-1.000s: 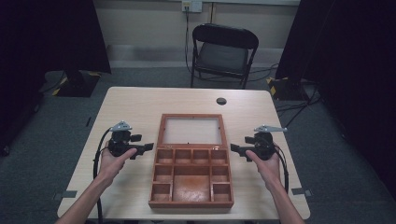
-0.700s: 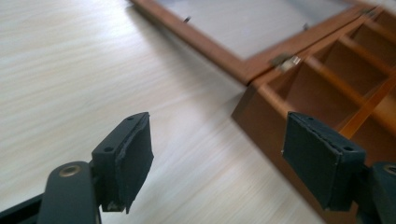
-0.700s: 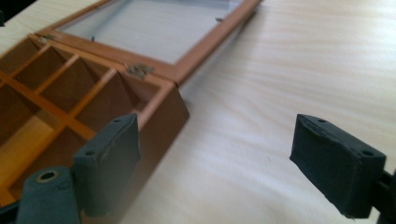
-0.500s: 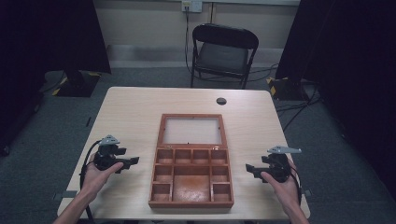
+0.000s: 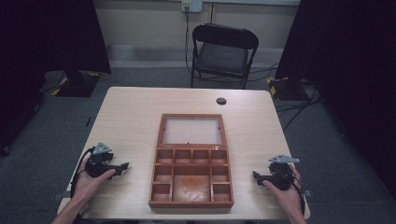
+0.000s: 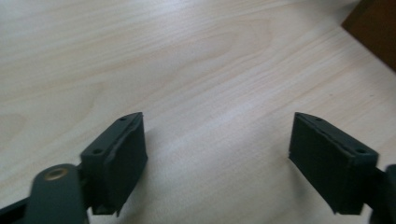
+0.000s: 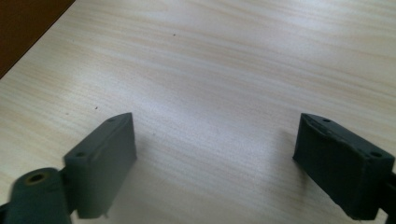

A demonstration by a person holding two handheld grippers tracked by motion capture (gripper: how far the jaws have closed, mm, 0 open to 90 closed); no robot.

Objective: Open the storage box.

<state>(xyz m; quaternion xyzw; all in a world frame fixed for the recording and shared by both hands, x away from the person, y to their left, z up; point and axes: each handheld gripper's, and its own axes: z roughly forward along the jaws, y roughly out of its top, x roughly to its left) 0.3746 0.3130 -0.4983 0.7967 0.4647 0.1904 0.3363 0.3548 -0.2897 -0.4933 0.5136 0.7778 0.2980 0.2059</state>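
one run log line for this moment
left gripper: open, empty | right gripper: open, empty | wooden box: lid open, between them, untouched | table

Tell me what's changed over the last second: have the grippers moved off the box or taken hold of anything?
Both hands drew back from the wooden box toward the near table edge and outward: the left gripper to the box's left, the right gripper to its right. The left jaws have just been opening, with nothing between them; the right jaws stand open over bare table. The box lies open as before, and the black cap is unmoved.
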